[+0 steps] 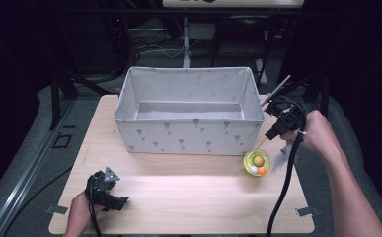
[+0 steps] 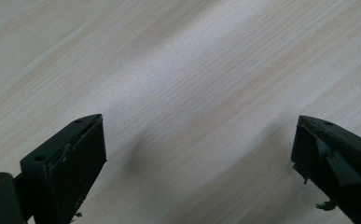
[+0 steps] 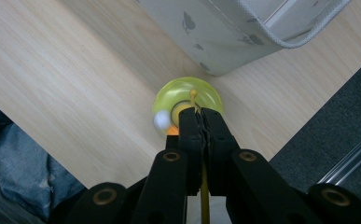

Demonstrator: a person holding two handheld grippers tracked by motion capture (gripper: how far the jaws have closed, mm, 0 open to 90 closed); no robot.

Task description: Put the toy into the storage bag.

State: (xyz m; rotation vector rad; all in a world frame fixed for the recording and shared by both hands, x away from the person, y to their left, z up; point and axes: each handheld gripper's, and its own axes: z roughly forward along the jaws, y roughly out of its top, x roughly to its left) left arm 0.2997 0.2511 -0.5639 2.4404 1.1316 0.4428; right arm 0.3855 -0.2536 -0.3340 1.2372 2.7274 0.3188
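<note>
The right hand-held gripper (image 1: 276, 129), clenched on a yellow toy's (image 1: 256, 162) stick, hangs over the pale wooden table (image 1: 178, 197) beside a fabric box (image 1: 188, 133).

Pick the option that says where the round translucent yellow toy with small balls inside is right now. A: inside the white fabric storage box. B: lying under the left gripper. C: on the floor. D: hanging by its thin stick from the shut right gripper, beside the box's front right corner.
D: the right gripper is clamped on the thin stick of the round translucent yellow toy, which hangs outside the white fabric storage box.
</note>
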